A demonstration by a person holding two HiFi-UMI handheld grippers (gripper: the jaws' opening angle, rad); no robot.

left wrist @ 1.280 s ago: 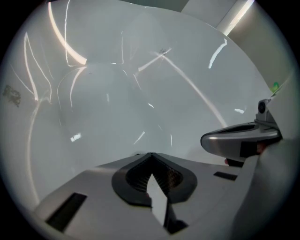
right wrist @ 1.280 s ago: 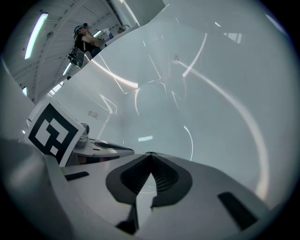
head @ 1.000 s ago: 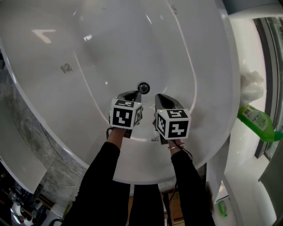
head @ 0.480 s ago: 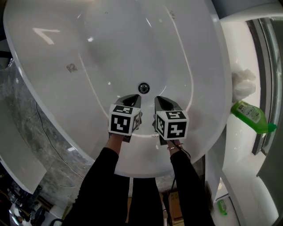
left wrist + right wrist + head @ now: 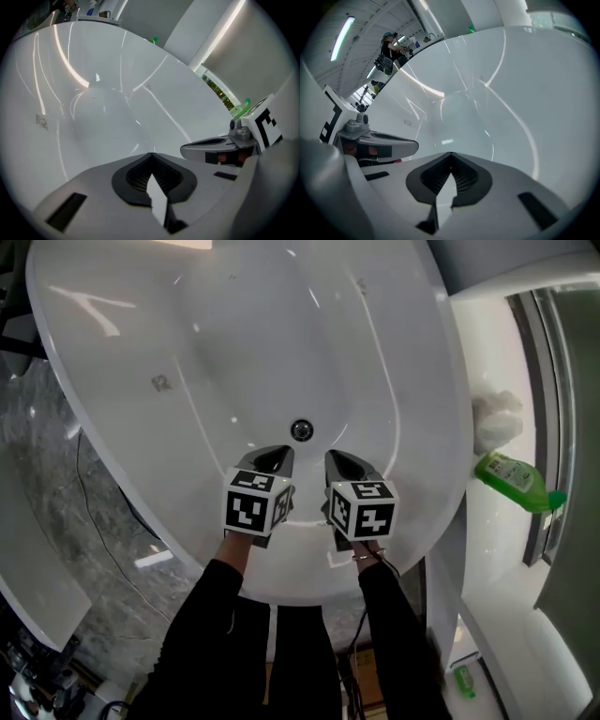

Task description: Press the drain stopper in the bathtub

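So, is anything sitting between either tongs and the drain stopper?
Nothing visible. The stopper lies uncovered on the tub floor, just beyond the tips of the left tongs and right tongs. Both are shut and empty, with only bare white tub between them and it.

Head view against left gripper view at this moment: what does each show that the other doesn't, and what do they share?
Head view only: the drain stopper just ahead of both grippers, the person's sleeves and the marble floor.
Left gripper view only: a close look along the left gripper, its jaws shut with nothing between them; the stopper is out of sight here.
Both: the white bathtub, the right gripper and the green bottle.
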